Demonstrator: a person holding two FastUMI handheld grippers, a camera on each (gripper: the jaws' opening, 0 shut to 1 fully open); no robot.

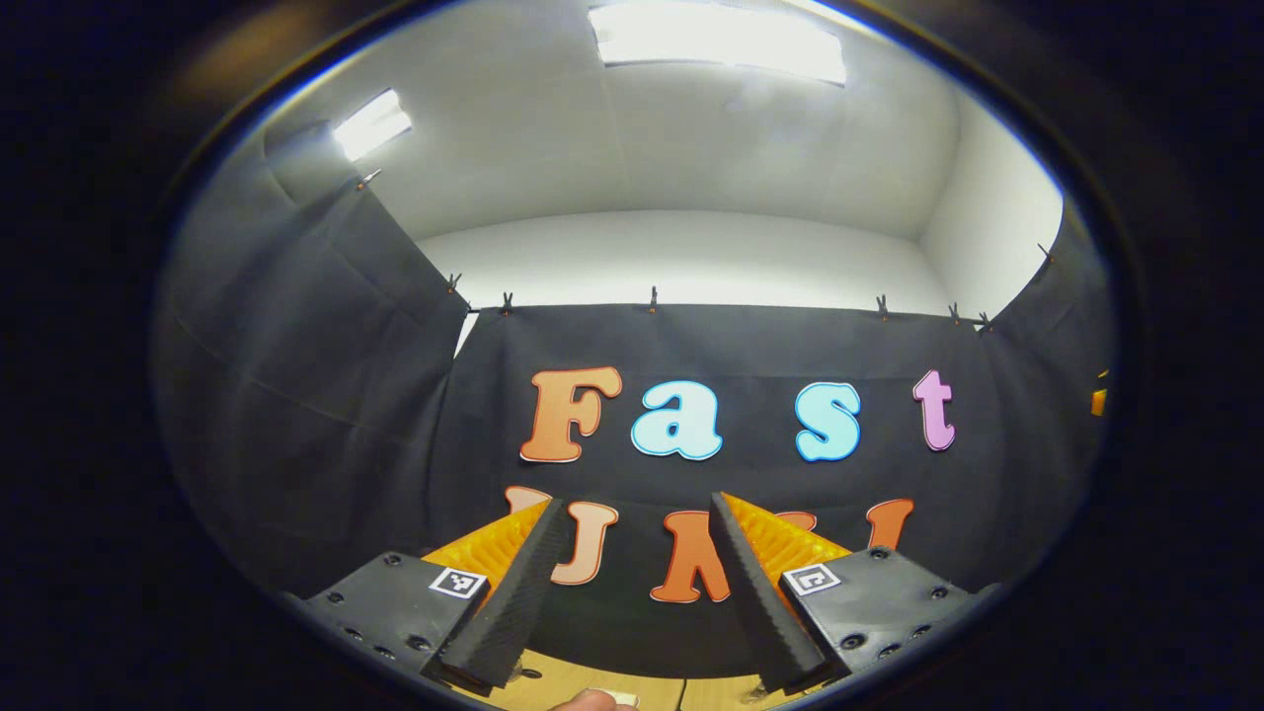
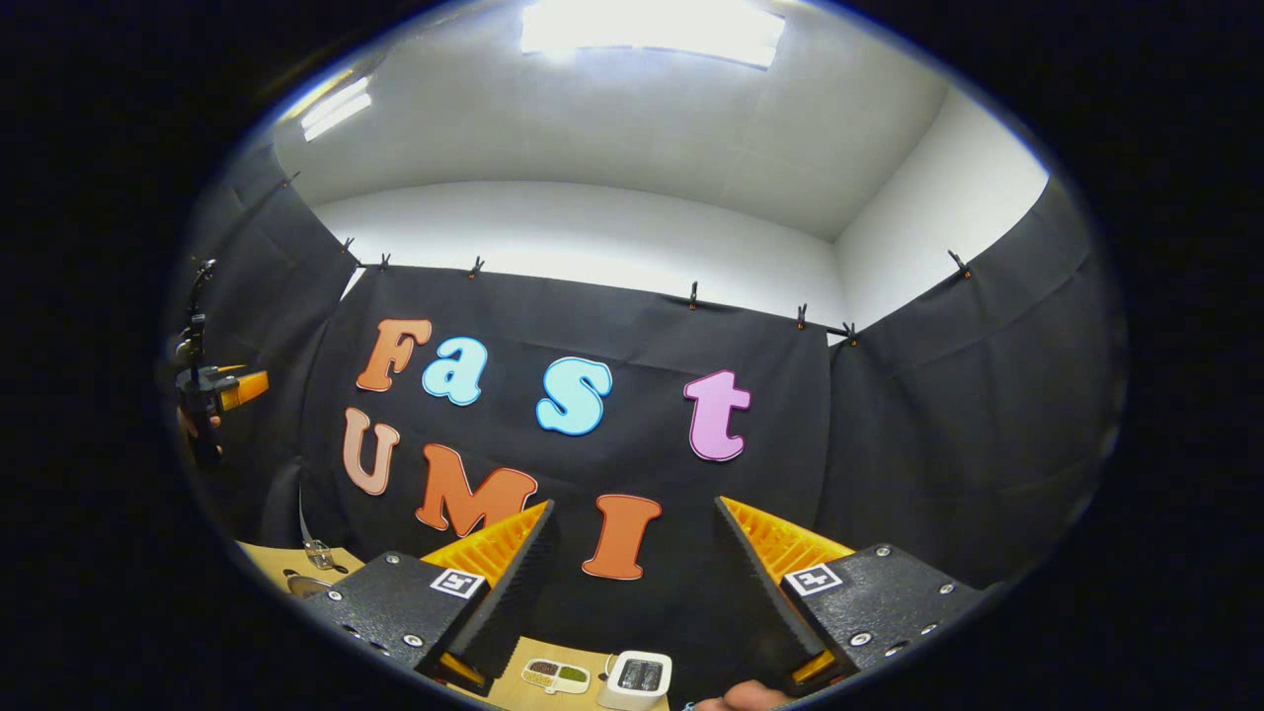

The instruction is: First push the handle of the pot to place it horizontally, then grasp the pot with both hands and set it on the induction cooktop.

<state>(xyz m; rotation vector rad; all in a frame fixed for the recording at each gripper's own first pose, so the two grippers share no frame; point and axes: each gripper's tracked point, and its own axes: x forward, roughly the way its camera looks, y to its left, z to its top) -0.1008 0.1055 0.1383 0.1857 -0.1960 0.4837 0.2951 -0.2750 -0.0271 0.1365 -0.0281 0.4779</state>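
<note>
My left gripper (image 1: pixel 634 502) is open, its orange and black fingers (image 1: pixel 513 583) pointing up at the booth's black wall with nothing between them. My right gripper (image 2: pixel 634 504) is open too, tilted up at the same wall and holding nothing. In the right gripper view the left gripper (image 2: pixel 222 390) appears far off at the left edge, held by a hand. A grey metal rim (image 2: pixel 301 585) lies low at the left on the wooden table (image 2: pixel 267 558); I cannot tell whether it is the pot.
Below the right gripper's fingers, a small two-part dish (image 2: pixel 556 674) and a white boxy appliance (image 2: pixel 637 679) stand on the table. A strip of wooden table (image 1: pixel 553 686) and a fingertip (image 1: pixel 592 699) show under the left gripper. Black cloth walls enclose three sides.
</note>
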